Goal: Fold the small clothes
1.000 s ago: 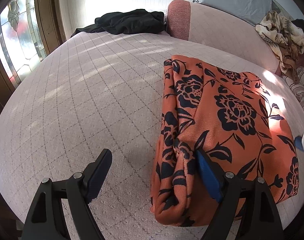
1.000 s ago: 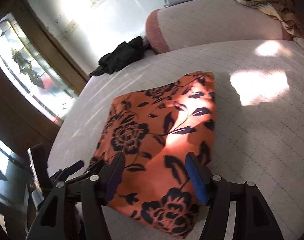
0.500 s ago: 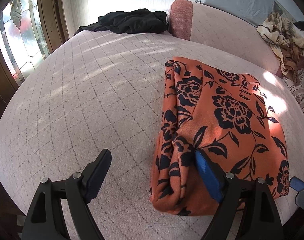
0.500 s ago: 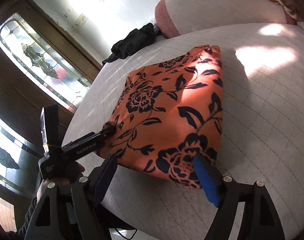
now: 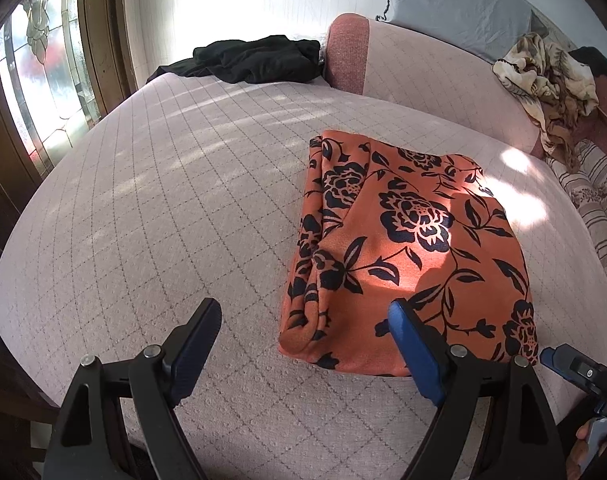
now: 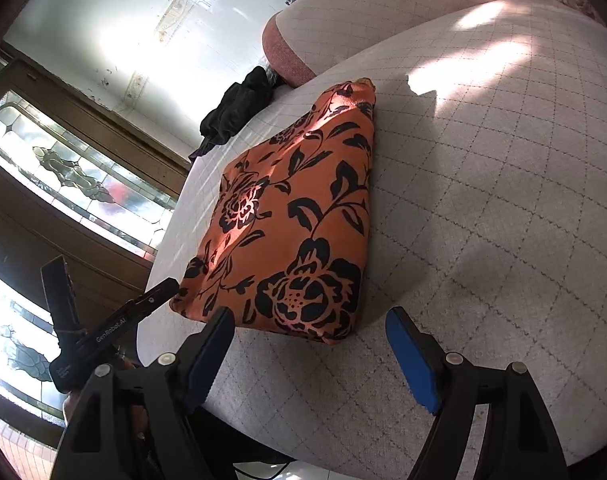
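An orange garment with black flowers [image 5: 407,244] lies folded into a rectangle on the pale quilted bed [image 5: 163,200]. It also shows in the right wrist view [image 6: 291,232]. My left gripper [image 5: 303,344] is open and empty, just short of the garment's near edge. My right gripper [image 6: 309,348] is open and empty, just short of the garment's near right corner. Each gripper shows in the other's view: the right one at the lower right edge [image 5: 575,368], the left one at the lower left [image 6: 103,332].
A black garment [image 5: 251,58] lies at the far end of the bed by a pink bolster [image 5: 403,68]. A crumpled beige patterned cloth [image 5: 551,76] lies at the far right. A stained-glass window [image 5: 43,80] stands left. The bed edge runs close below both grippers.
Both grippers have drawn back from the folded garment toward the near bed edge. The left gripper's right finger no longer touches the cloth. The garment stays still.
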`<state>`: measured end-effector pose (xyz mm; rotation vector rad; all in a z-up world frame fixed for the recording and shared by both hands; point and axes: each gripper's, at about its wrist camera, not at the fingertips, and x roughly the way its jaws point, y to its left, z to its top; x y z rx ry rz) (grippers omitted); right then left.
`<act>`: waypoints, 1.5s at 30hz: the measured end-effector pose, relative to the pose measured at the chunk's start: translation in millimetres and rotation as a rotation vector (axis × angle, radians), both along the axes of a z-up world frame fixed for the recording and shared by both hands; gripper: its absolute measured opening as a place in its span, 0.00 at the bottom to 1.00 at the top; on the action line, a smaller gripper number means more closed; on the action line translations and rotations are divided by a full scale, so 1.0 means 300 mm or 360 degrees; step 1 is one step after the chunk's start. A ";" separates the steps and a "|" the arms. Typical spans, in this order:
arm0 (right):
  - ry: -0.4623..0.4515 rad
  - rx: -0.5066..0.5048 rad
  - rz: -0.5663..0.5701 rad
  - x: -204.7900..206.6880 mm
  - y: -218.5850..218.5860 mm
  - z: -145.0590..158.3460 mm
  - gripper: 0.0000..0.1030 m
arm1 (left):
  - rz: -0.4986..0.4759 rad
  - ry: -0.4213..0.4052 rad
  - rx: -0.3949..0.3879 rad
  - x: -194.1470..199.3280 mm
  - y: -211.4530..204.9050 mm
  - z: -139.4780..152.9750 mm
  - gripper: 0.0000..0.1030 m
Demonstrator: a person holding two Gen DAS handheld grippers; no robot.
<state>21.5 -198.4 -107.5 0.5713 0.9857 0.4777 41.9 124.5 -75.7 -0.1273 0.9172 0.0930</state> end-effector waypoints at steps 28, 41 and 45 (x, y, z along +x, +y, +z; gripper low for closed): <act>0.0266 0.0156 -0.0023 0.411 0.021 -0.100 0.79 | -0.0347 0.0227 -0.0386 0.341 0.051 -0.143 0.84; -0.0088 -0.0179 0.0252 0.498 0.080 0.131 0.28 | -0.0437 0.0039 -0.0563 0.367 -0.083 -0.028 0.31; -0.0201 -0.0170 0.0176 0.546 -0.060 0.224 0.28 | -0.0470 -0.0067 -0.0562 0.440 -0.222 0.043 0.32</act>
